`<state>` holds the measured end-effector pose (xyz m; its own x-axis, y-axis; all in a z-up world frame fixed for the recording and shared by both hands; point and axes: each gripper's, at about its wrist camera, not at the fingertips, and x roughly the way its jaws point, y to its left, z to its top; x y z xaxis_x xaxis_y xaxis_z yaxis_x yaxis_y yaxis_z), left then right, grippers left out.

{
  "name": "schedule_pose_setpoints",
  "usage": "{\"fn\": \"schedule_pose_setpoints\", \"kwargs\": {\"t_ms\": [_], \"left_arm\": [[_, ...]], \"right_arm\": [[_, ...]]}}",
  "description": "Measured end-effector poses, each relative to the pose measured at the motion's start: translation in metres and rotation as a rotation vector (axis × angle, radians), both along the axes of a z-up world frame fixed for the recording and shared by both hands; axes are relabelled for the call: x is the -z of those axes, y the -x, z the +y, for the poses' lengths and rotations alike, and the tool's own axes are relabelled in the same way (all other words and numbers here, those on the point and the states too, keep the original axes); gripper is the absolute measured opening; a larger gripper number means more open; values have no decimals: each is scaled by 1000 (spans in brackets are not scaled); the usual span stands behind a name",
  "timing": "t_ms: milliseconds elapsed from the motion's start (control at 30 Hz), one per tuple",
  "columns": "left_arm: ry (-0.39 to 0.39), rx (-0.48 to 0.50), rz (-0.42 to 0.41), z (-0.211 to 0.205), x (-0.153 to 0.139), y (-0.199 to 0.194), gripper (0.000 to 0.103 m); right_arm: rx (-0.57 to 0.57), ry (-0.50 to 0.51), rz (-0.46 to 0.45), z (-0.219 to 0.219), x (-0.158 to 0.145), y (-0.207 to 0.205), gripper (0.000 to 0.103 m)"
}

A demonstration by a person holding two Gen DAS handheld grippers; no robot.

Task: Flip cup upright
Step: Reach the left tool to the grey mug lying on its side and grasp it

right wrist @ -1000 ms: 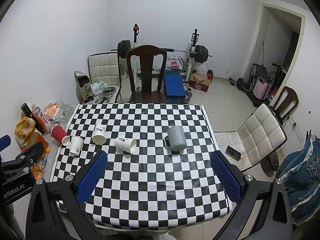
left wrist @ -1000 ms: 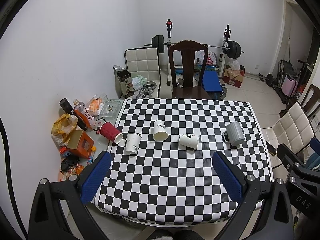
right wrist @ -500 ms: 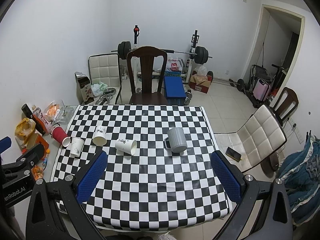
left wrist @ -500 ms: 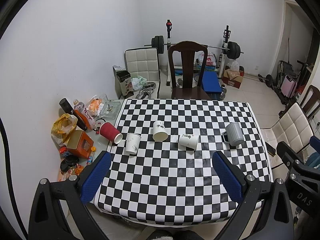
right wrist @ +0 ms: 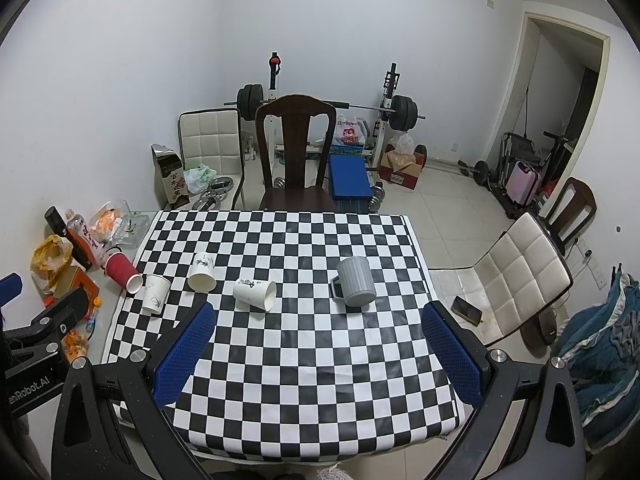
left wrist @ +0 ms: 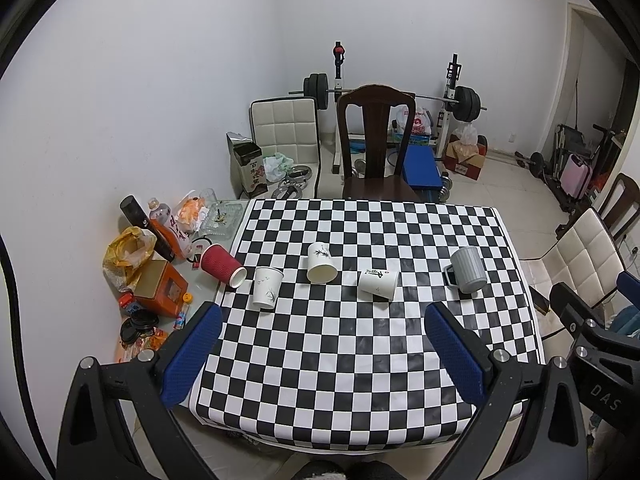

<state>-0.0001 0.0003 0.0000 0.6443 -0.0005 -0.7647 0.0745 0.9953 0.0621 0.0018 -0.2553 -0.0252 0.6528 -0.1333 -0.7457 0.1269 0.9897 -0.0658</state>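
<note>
Several cups lie in a row on the checkered table: a red ribbed cup on its side at the left edge, a white paper cup, a second white cup on its side, a third white cup on its side, and a grey ribbed mug mouth down. The same row shows in the right wrist view, with the grey mug and the nearest white cup. My left gripper is open and empty above the table's near half. My right gripper is open and empty too.
A dark wooden chair stands at the table's far side, a white padded chair with a phone on it to the right. Bottles, bags and an orange box clutter a low surface at the left. Weight equipment stands at the back wall.
Both views have shifted very slightly; the cups sit a little lower in the right wrist view. No cup has moved and both grippers stay open.
</note>
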Motion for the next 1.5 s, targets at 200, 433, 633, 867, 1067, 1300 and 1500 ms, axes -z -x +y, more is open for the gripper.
{"fn": "schedule_pose_setpoints", "kwargs": {"t_ms": [200, 433, 633, 867, 1067, 1300, 1500], "left_arm": [[0, 2, -3, 0, 0, 0, 103], [4, 6, -7, 2, -4, -1, 103], [6, 8, 20, 8, -2, -17, 103], [-39, 37, 128, -12, 61, -54, 103], [-101, 83, 294, -71, 143, -94, 103], [-146, 121, 480, -162, 232, -146, 103], [-134, 149, 579, -225, 275, -188, 103]], "right_arm": [[1, 2, -3, -1, 1, 1, 103], [9, 4, -7, 11, -9, 0, 103], [25, -7, 13, 17, -9, -5, 103], [147, -37, 192, -10, 74, -32, 103], [255, -79, 413, -81, 186, -57, 103], [311, -93, 607, -162, 299, -93, 103], [315, -117, 737, -222, 369, -128, 103]]}}
